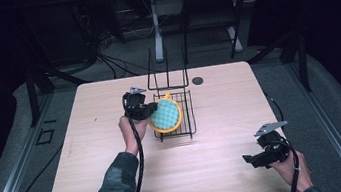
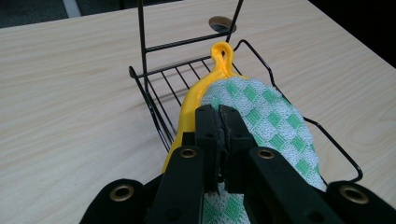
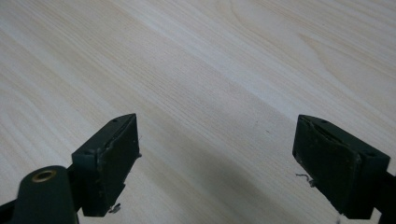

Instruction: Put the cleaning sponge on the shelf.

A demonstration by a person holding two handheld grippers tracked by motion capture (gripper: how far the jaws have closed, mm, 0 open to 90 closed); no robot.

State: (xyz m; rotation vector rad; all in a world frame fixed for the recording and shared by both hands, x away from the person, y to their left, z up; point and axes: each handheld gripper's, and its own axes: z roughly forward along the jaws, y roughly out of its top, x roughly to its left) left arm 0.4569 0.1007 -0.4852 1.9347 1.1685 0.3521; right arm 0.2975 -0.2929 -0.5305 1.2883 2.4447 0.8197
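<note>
The fingers of the right gripper (image 1: 250, 159) stand wide apart with nothing between them, low over the near right part of the tabletop (image 1: 229, 168); in the right gripper view the two black pads (image 3: 112, 158) frame bare pale wood grain (image 3: 210, 93). The person's right hand (image 1: 289, 167) holds this gripper from the near edge, and its grey three-cornered plate (image 1: 270, 128) sits on top.

Farther in and to the left, the fingers of the left gripper (image 1: 151, 110) are pressed together on the edge of a round potholder (image 1: 165, 115), which has a yellow rim and a green-and-white checked face. In the left gripper view the two fingers (image 2: 208, 130) meet on the cloth right beside the yellow rim (image 2: 187, 116), and the potholder (image 2: 271, 116) stretches away from them, tilted, over the black wire rack (image 2: 159, 112). Its yellow hanging loop (image 2: 222, 53) points to the far side, close to the rack's upright back frame (image 2: 144, 28). The person's left hand (image 1: 128, 132) grips the tool, the sleeve (image 1: 116, 189) reaching in from the near edge, with the cable (image 1: 139, 156) trailing back along the forearm.

The wire rack (image 1: 187, 124) stands near the middle of the tabletop, a little to the far side. Just beyond it, a small dark round hole (image 1: 197, 80) lies in the tabletop near the far edge.
</note>
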